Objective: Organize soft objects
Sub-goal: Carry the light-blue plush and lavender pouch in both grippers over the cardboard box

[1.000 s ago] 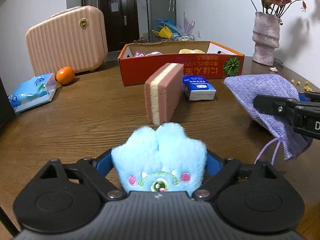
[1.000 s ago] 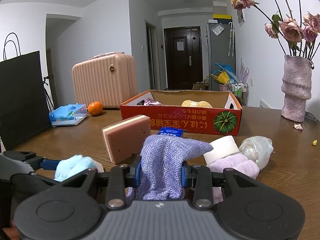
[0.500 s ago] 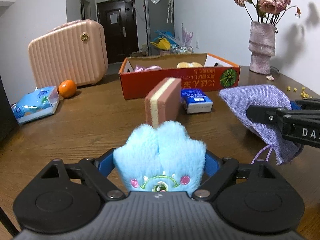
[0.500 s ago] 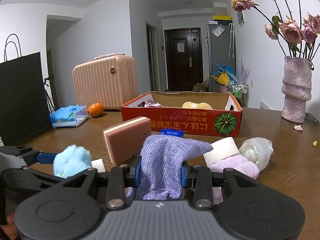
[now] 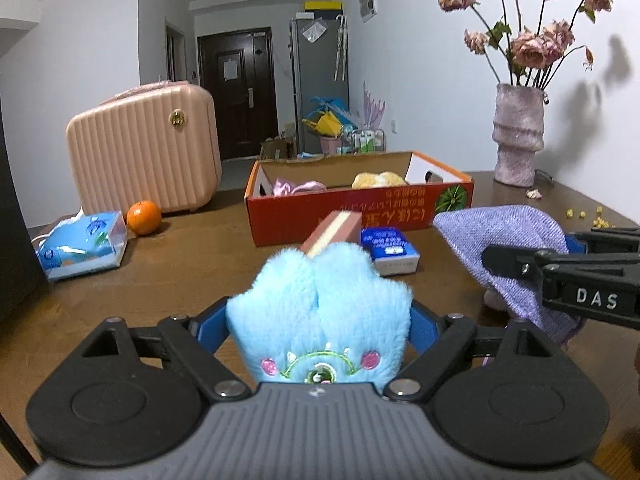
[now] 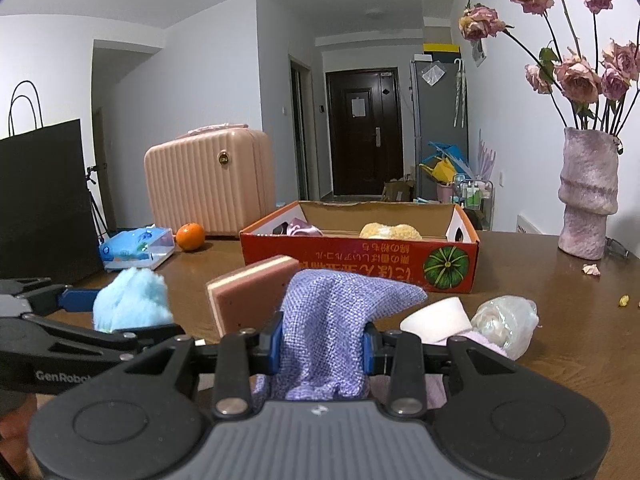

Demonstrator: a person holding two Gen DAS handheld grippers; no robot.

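While the right gripper stays clenched on the purple pouch, the left gripper has lifted its tightly gripped blue plush, likely bound for the box.

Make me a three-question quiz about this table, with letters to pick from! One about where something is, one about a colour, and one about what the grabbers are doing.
1. Where is the round orange fruit?
A. Inside the red cardboard box
B. On the table beside the ribbed pink suitcase
C. On top of the vase

2. What colour is the fluffy plush toy in the left gripper?
A. Light blue
B. Green
C. Red

3. What is the right gripper doing?
A. Wide open and empty
B. Squeezing the orange
C. Shut on the woven purple cloth pouch

Answers:
1. B: the fruit rests on the wood in front of the suitcase, next to the blue tissue pack.
2. A: the fur between the fingers is pale blue.
3. C: the pouch is pinched between the fingers and hangs out both ways.
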